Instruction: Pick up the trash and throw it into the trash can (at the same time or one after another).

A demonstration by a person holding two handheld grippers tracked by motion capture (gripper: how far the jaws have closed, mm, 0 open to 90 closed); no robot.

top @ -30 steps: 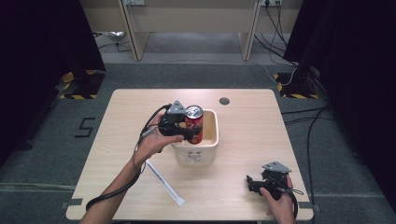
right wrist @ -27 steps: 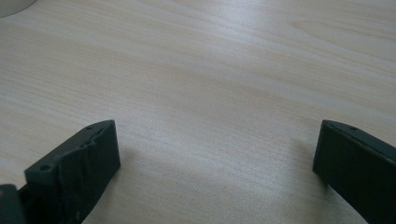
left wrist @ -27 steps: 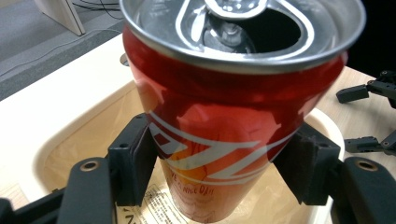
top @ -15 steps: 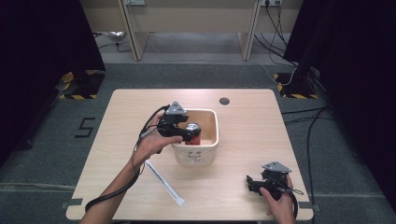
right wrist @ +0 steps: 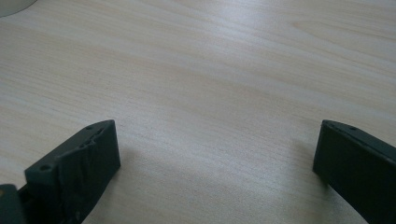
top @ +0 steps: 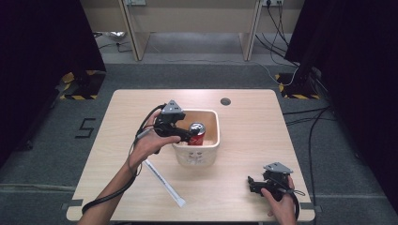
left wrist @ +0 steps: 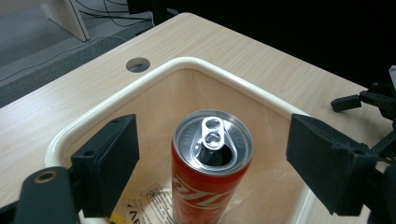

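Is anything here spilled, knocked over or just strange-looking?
Nothing looks spilled or toppled. The red can stands upright inside the cream bin, its tab opening already open. The left gripper has its jaws wide on either side of the can, not touching it. A long white wrapped stick lies loose on the table.

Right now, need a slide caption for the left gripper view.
Open tongs straddle an upright red can standing in the cream bin.

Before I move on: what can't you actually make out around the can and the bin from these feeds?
- Red can: its base is cut off by the left gripper view's bottom edge.
- Printed paper in the bin: mostly behind the can and a jaw, unreadable.
- Label on the bin's front, high view: too small.
- White strip: too small to identify.
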